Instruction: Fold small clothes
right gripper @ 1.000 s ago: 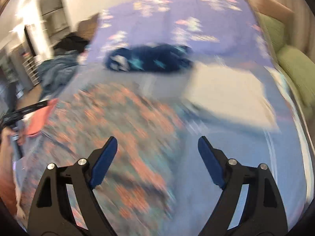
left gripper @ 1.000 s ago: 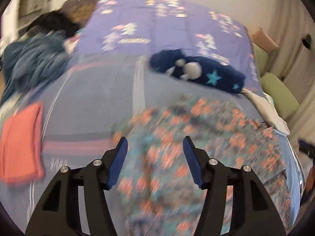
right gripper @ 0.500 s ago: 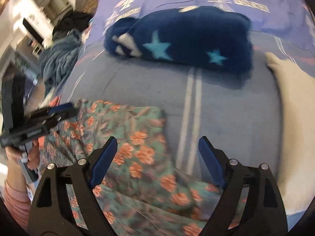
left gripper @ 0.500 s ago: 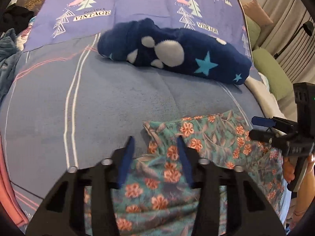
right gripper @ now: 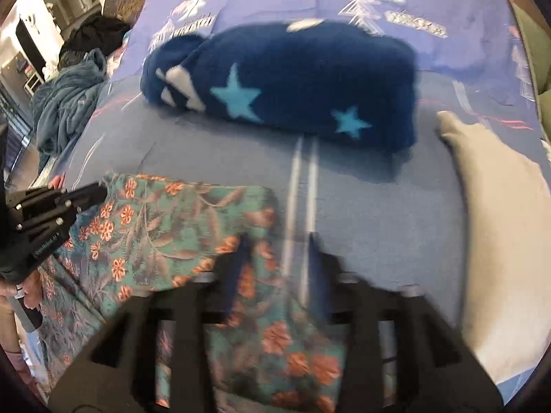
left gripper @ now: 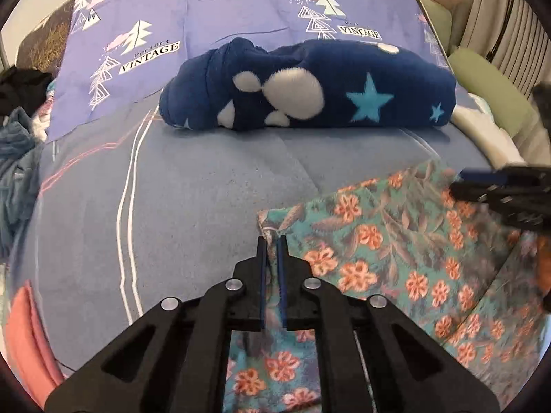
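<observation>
In the left wrist view, the left gripper (left gripper: pixel 272 241) has its jaws closing to a narrow slit, pinching the near-left edge of the floral garment (left gripper: pixel 396 258), which lies flat on the blue bedsheet (left gripper: pixel 189 206) in front of a navy star-patterned fleece bundle (left gripper: pixel 310 86). In the right wrist view, blurred, the right gripper (right gripper: pixel 277 244) stands about half open and closing, astride the right edge of the floral garment (right gripper: pixel 165 227); whether its pads press the cloth yet I cannot tell.
</observation>
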Demonstrator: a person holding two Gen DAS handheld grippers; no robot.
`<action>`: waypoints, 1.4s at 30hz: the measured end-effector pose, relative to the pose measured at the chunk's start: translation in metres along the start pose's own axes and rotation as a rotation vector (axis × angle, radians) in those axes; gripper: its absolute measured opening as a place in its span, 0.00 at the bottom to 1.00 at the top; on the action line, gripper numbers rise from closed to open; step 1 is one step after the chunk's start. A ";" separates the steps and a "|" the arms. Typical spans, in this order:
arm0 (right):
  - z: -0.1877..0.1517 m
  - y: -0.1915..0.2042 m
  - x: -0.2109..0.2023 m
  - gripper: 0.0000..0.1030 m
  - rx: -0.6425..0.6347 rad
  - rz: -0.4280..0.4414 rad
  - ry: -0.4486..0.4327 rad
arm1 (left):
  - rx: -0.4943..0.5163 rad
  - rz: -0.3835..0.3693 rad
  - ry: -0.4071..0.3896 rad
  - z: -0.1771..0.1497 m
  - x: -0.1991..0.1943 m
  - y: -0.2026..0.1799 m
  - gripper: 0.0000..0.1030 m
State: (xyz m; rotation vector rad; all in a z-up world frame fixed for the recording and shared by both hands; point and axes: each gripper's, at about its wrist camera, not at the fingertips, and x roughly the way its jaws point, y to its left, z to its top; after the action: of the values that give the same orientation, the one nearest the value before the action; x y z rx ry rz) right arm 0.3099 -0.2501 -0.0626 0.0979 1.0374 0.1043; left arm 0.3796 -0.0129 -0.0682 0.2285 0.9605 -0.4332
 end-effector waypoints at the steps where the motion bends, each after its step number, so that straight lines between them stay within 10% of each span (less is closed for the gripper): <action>1: -0.003 -0.007 -0.009 0.55 0.013 0.010 -0.026 | -0.004 0.002 -0.013 -0.002 -0.007 0.003 0.12; 5: -0.024 -0.046 -0.043 0.55 0.021 -0.008 -0.023 | -0.059 0.029 -0.105 -0.018 -0.057 0.032 0.44; 11: -0.074 -0.080 -0.071 0.50 0.018 0.032 -0.020 | -0.196 0.103 -0.026 -0.075 -0.078 0.101 0.45; 25: -0.159 -0.126 -0.115 0.55 0.302 0.280 -0.063 | -0.529 -0.213 0.008 -0.128 -0.058 0.143 0.44; 27: -0.156 -0.126 -0.103 0.62 0.309 0.329 -0.060 | -0.552 -0.242 -0.012 -0.128 -0.050 0.137 0.42; 29: -0.146 -0.121 -0.082 0.62 0.315 0.389 -0.033 | -0.536 -0.285 -0.050 -0.125 -0.053 0.127 0.04; 30: -0.141 -0.117 -0.074 0.57 0.317 0.408 -0.022 | -0.548 -0.309 -0.059 -0.125 -0.056 0.123 0.04; 31: -0.138 -0.112 -0.069 0.19 0.311 0.405 -0.022 | -0.534 -0.290 -0.099 -0.125 -0.065 0.115 0.04; 32: -0.134 -0.105 -0.068 0.05 0.300 0.366 -0.023 | -0.501 -0.236 -0.132 -0.124 -0.076 0.110 0.04; 35: -0.131 -0.093 -0.088 0.04 0.277 0.226 -0.100 | -0.445 -0.028 -0.198 -0.121 -0.101 0.109 0.03; 39: -0.134 -0.087 -0.072 0.09 0.192 0.129 -0.027 | -0.405 -0.010 -0.069 -0.128 -0.080 0.116 0.04; 41: -0.138 -0.094 -0.070 0.19 0.226 0.193 -0.045 | -0.360 0.007 -0.040 -0.131 -0.074 0.105 0.09; 42: -0.140 -0.098 -0.074 0.46 0.254 0.238 -0.049 | -0.357 0.009 -0.033 -0.133 -0.074 0.103 0.15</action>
State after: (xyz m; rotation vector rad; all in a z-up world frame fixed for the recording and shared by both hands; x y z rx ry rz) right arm 0.1556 -0.3530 -0.0834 0.4527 0.9835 0.1845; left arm 0.2908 0.1475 -0.0811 -0.0978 0.9862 -0.2505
